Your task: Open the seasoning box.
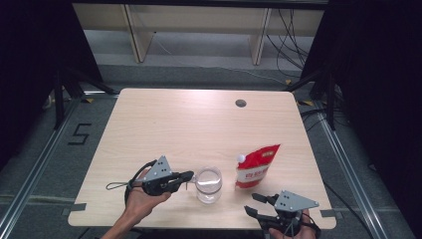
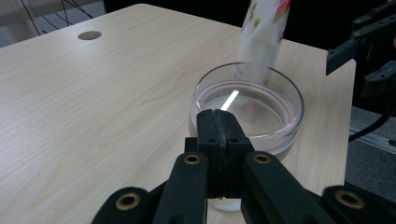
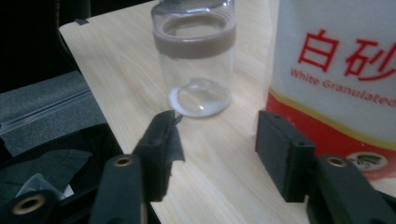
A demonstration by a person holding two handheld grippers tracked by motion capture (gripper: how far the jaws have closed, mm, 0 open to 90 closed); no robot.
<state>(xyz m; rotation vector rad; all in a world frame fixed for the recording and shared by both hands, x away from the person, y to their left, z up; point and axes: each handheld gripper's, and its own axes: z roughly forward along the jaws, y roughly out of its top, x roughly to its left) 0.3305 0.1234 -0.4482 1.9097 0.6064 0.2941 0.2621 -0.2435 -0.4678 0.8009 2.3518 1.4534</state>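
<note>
While your left gripper [image 1: 185,176] lies low at the lower left of the high view, its jaws are pressed fully together, nothing between them, the tips just beside the near rim of the glass jar [image 1: 208,184]. In the left gripper view the closed jaws rise from the bottom centre and meet the jar's [image 2: 249,106] near wall; whether they touch the glass cannot be told. The jar stands upright on the worktop [image 1: 174,124], lower centre of the high view, clear, with a small amount of something pale at its bottom. In the right gripper view the jar [image 3: 196,60] sits at the upper centre and carries a brown band around its upper part.

Just right of the jar stands the sugar pouch [image 1: 255,166], red and white, with a white cap at its upper left corner. It is upright, leaning slightly. In the right gripper view the pouch [image 3: 336,70] takes the upper right, printed "White Granulated".

Your right gripper [image 1: 255,204] is at the lower right of the high view, near the worktop's front edge. Its jaws are spread wide apart and hold nothing; the pouch is just ahead of them.

A small dark round hole [image 1: 241,103] marks the worktop's far side, upper centre.
</note>
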